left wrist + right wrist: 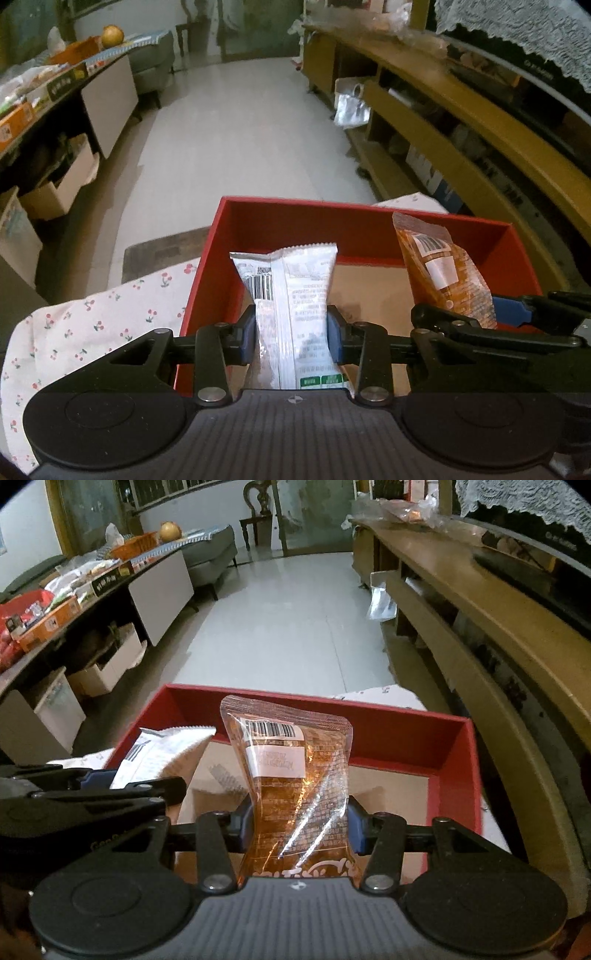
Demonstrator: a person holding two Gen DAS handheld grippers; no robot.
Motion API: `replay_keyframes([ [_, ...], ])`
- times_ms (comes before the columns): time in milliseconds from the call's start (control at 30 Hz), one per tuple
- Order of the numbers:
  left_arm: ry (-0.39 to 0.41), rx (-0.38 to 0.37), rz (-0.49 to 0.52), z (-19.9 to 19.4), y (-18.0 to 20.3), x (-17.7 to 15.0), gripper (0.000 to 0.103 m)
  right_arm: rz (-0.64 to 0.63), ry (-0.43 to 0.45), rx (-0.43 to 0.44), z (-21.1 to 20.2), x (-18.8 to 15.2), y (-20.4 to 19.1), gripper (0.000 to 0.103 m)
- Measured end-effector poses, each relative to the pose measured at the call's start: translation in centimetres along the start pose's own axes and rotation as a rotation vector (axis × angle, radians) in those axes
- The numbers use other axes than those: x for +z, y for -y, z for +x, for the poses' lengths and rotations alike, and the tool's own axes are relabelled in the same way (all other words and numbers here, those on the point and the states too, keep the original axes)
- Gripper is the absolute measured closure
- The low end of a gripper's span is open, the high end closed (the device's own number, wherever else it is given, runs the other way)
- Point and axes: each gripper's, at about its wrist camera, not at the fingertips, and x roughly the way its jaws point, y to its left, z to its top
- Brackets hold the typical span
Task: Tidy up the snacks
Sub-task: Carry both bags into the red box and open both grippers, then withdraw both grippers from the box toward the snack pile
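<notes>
My left gripper [291, 338] is shut on a silver-white snack packet [291, 295], which stands upright over the left part of a red box [369, 229]. An orange clear-wrapped snack packet [295, 775] is pinched between the pads of my right gripper [297, 829], over the middle of the same red box [454, 760]. Each gripper shows in the other's view: the right gripper [491, 317] with its orange packet [443, 269] at the right, the left gripper [110, 786] with the white packet [162, 753] at the left. The box floor is bare brown card.
The box rests on a white cloth with red cherry print [92, 325]. A long wooden shelf unit [480, 122] runs along the right. A dark table with snack boxes [55, 602] stands at the left, cardboard boxes [107, 668] beneath it. Pale tiled floor [251, 140] stretches ahead.
</notes>
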Motion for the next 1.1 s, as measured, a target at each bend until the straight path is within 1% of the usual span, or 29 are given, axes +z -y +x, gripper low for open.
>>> replay_keyframes([
  [267,-0.045,0.022,0.007,2.2,-0.2,-1.0,0.059,-0.03,-0.046,-0.022,2.6,-0.9,-0.2,0.047],
  [333,-0.047,0.02,0.003,2.6,-0.5,-1.0,0.058,-0.04,-0.043,-0.028,2.9,-0.9,-0.4,0.047],
  [433,-0.029,0.045,0.026,2.7,0.0,-1.1,0.057,-0.061,-0.046,-0.038,3.2,-0.9,-0.5,0.046],
  [500,-0.022,0.054,0.037,2.7,0.1,-1.1,0.054,-0.055,-0.049,-0.047,3.3,-1.0,-0.4,0.044],
  [600,-0.029,0.047,0.034,2.7,-0.1,-1.0,0.046,-0.061,-0.063,-0.066,3.4,-0.9,-0.3,0.043],
  [667,-0.025,0.056,0.031,2.4,-0.2,-1.0,0.035,-0.051,-0.064,-0.072,3.3,-0.9,-0.1,0.042],
  [700,-0.02,0.057,0.031,2.2,-0.3,-1.0,0.033,-0.048,-0.064,-0.074,3.2,-0.8,0.0,0.041],
  [767,-0.013,0.055,0.028,1.8,-0.3,-1.0,0.03,-0.043,-0.06,-0.074,2.7,-0.7,0.0,0.039],
  [900,-0.002,0.047,0.001,0.5,-0.5,-0.6,0.029,-0.045,-0.029,-0.08,1.2,-0.3,-0.3,0.039],
  [1067,0.023,0.042,-0.015,-1.4,-0.8,-0.6,0.021,-0.036,0.012,-0.072,-1.0,0.1,-0.4,0.038],
  [1100,0.026,0.04,-0.016,-1.8,-0.8,-0.6,0.02,-0.032,0.013,-0.069,-1.3,0.1,-0.4,0.038],
])
